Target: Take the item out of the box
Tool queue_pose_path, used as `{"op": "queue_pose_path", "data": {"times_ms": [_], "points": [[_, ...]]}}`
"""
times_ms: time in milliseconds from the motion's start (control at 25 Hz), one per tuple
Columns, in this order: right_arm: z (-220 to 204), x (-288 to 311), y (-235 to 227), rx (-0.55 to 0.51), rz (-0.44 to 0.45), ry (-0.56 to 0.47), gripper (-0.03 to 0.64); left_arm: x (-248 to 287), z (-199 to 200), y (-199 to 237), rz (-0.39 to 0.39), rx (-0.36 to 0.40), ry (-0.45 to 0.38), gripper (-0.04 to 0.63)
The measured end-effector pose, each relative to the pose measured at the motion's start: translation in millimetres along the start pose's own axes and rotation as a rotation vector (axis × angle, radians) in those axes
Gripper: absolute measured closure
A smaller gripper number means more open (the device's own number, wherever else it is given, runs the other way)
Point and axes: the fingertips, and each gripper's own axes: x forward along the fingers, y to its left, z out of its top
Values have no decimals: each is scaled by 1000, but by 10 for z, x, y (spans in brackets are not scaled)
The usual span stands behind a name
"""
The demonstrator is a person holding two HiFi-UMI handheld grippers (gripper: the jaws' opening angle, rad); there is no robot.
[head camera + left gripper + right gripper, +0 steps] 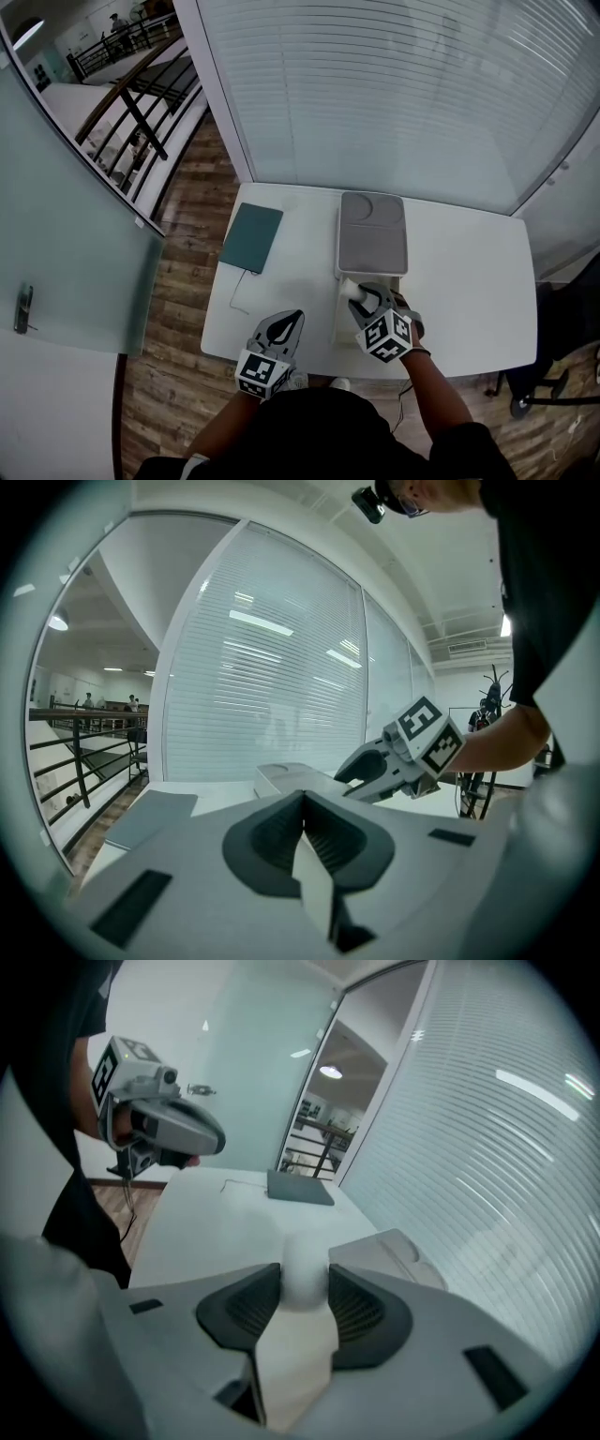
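My right gripper [361, 298] is shut on a white rounded item [352, 289], holding it over the open box [339, 323] near the table's front edge. In the right gripper view the white item [304, 1274] sits pinched between both dark pads. The box's grey lid [372, 234] lies open behind it, toward the window, and shows as the grey lid [398, 1249] beyond the jaws. My left gripper [289, 323] hovers at the front left of the box, shut, with nothing between its fingers. Its own view shows the left gripper [302, 829] with the jaws meeting, and the right gripper [361, 771] ahead.
A teal notebook [251, 237] lies on the white table [469, 281] at the back left, with a thin cable [236, 298] trailing from it. A blinds-covered window wall runs behind the table. A glass partition stands on the left, over wooden floor.
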Motion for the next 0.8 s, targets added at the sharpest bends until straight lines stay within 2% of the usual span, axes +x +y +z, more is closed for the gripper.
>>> {"op": "queue_pose_path", "data": {"times_ms": [200,400,520,680,800], "points": [[269,-288,-246,234,-110,-203,449,-29,-6,-6,0,-10,2,583],[450,-581,-428,394,-203,-373,449,-87,-6,4,4,-5,-3,583],[483,-809,-562,484,-293,-476,449,-105,-2,-12,3,-2,-4,583],[532,-1193,-651,557,-429,-613,449,-136,49,-21,4,3,-16,583],[556,-1412,-644,573,-488,-668,449,-171,119,0,19,-15,-36,583]]}}
